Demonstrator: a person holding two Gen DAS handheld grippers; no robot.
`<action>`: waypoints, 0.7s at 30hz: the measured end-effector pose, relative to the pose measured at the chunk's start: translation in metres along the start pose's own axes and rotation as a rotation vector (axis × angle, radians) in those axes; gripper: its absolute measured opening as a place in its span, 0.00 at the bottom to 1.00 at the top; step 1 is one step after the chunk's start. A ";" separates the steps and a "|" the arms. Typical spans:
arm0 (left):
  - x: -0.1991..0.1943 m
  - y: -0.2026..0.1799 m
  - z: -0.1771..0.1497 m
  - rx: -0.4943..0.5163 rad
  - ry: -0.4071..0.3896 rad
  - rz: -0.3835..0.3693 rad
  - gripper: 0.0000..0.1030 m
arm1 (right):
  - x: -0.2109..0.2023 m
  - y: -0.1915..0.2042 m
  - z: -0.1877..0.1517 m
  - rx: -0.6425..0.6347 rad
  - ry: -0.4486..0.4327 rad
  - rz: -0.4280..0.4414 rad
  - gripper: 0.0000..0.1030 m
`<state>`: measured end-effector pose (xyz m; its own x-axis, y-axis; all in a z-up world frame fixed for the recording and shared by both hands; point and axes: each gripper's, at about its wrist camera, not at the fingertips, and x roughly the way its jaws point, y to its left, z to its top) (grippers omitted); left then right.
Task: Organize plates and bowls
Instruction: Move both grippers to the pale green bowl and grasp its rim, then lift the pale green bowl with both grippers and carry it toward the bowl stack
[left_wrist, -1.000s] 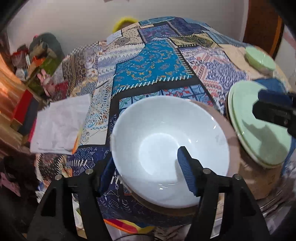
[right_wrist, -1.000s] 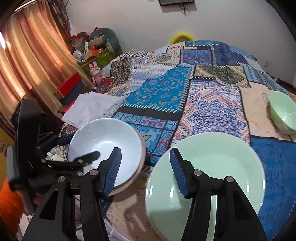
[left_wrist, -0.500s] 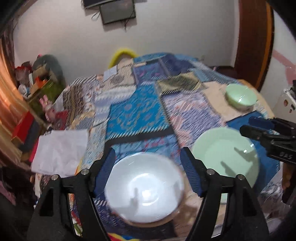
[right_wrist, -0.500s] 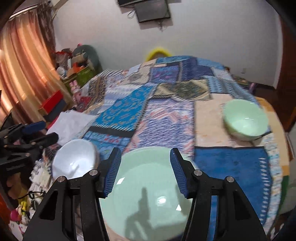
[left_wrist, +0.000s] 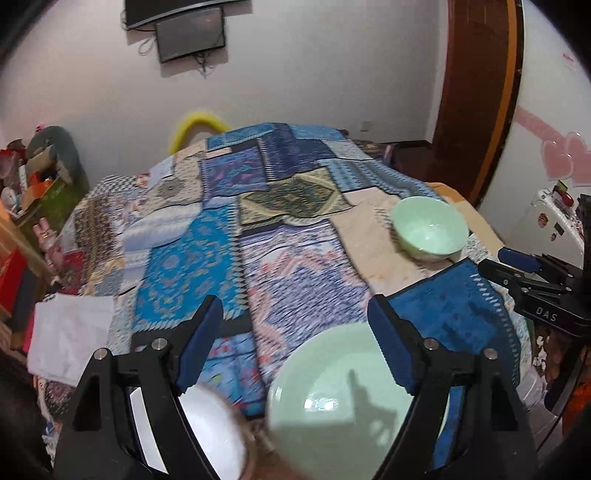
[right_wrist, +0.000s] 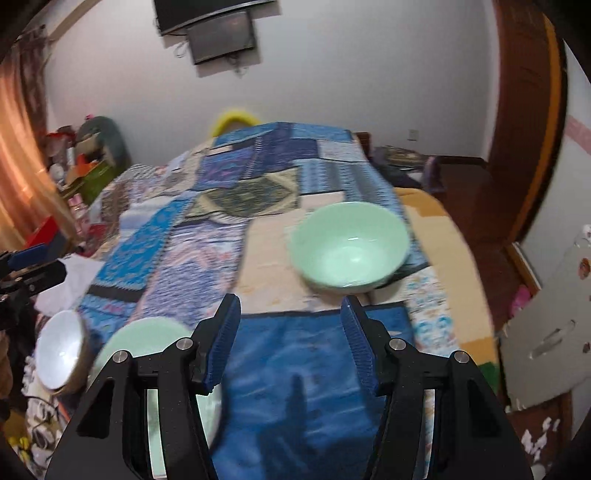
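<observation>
Bowl placement decides the next reach: the pale green glazed bowl (right_wrist: 350, 251) sits upright on the patchwork quilt (right_wrist: 258, 221), dead ahead of the right gripper (right_wrist: 291, 339), whose jaws gape wide and empty. The left gripper (left_wrist: 295, 347), likewise spread and holding nothing, hangs well nearer the flat green plate (left_wrist: 343, 406) and white bowl (left_wrist: 210, 435), far from that green bowl.

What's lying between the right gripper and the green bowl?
Nothing but bare patchwork bedspread lies between the right gripper and the green bowl, in the right wrist view.
</observation>
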<state>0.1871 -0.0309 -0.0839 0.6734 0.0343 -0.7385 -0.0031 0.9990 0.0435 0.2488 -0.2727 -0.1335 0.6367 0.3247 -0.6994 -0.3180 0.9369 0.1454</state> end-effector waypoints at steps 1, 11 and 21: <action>0.008 -0.006 0.006 0.005 0.009 -0.012 0.80 | 0.000 -0.005 0.001 0.005 0.000 -0.007 0.51; 0.090 -0.050 0.045 0.051 0.101 -0.068 0.80 | 0.038 -0.063 0.017 0.099 0.017 -0.058 0.51; 0.153 -0.059 0.064 0.029 0.121 -0.069 0.80 | 0.095 -0.095 0.023 0.198 0.087 -0.027 0.29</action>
<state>0.3372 -0.0859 -0.1565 0.5770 -0.0298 -0.8162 0.0628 0.9980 0.0080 0.3556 -0.3280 -0.1980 0.5777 0.2945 -0.7613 -0.1519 0.9551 0.2542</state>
